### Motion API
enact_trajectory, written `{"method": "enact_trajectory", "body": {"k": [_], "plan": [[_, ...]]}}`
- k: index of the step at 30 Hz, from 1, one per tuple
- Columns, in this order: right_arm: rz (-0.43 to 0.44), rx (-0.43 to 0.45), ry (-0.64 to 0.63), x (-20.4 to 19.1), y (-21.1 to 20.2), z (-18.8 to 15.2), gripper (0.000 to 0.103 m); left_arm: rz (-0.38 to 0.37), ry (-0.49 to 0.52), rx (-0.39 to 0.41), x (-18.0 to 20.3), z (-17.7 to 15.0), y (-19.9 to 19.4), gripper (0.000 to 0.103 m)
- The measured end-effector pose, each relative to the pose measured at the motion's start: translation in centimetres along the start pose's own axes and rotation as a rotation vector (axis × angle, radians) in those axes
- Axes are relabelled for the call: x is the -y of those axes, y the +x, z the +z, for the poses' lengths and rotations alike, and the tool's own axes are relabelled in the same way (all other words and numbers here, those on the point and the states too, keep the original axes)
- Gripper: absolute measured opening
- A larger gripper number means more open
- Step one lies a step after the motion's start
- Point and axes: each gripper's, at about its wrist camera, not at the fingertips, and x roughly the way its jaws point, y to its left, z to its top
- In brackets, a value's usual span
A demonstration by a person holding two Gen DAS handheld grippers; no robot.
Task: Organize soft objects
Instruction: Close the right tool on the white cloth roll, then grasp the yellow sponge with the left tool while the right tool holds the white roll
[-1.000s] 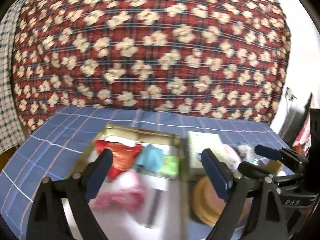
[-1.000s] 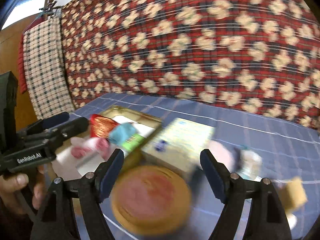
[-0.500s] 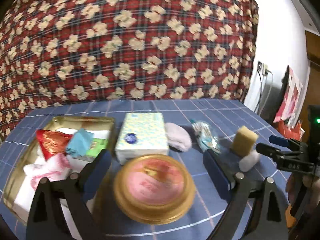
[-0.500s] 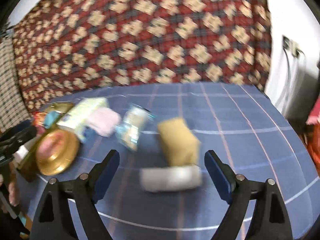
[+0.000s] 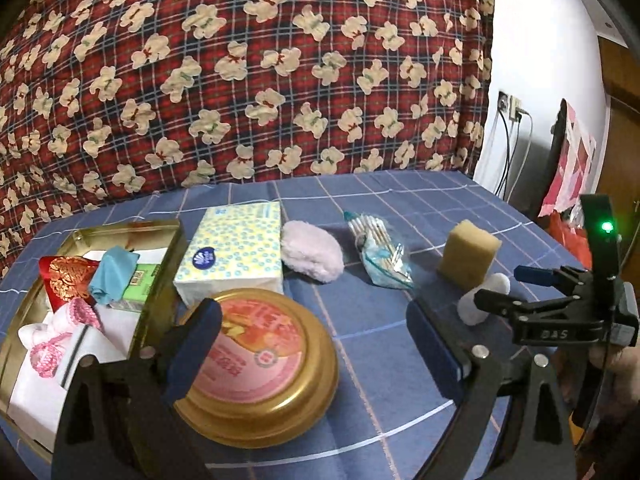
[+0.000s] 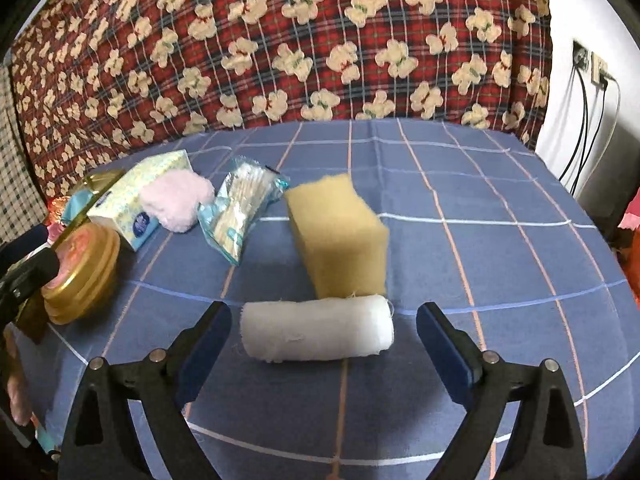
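Targeting: white gauze roll (image 6: pixel 318 328), lying on its side, lengthwise between right gripper (image 6: pixel 322 344) jaws, touching neither
Right gripper: wide open, empty, likely lined up to pinch the roll's ends
Behind roll: yellow sponge (image 6: pixel 340 236), touching it
Left gripper (image 5: pixel 312 344): wide open, empty, over round gold tin (image 5: pixel 260 364)
Destination guess: gold tray (image 5: pixel 160 272), already holding soft bits

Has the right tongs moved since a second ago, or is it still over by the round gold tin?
Yes. The right tongs has swung right, away from the round gold tin, and now hangs open just short of the white roll by the yellow sponge.
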Motion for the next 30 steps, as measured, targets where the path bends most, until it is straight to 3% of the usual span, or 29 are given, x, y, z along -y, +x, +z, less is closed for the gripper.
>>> {"method": "enact_trajectory", "body": {"k": [12, 13, 14, 30], "plan": [[0.008, -0.073, -0.018, -0.3, 1.8, -0.3, 0.095, -0.008, 0.006, -0.021, 1.0, -0.2, 1.1, 0.096], [0.014, -0.079, -0.013, -0.2, 1.9, -0.4, 0.094, -0.009, 0.008, -0.022, 1.1, -0.2, 1.2, 0.096], [0.023, -0.080, -0.015, -0.2, 1.9, -0.5, 0.081, -0.008, 0.010, -0.023, 1.2, -0.2, 1.3, 0.096], [0.049, 0.073, 0.004, 1.4, -4.2, -1.8, 0.080, -0.027, 0.046, -0.030, 4.0, 1.0, 2.4, 0.096]]}}
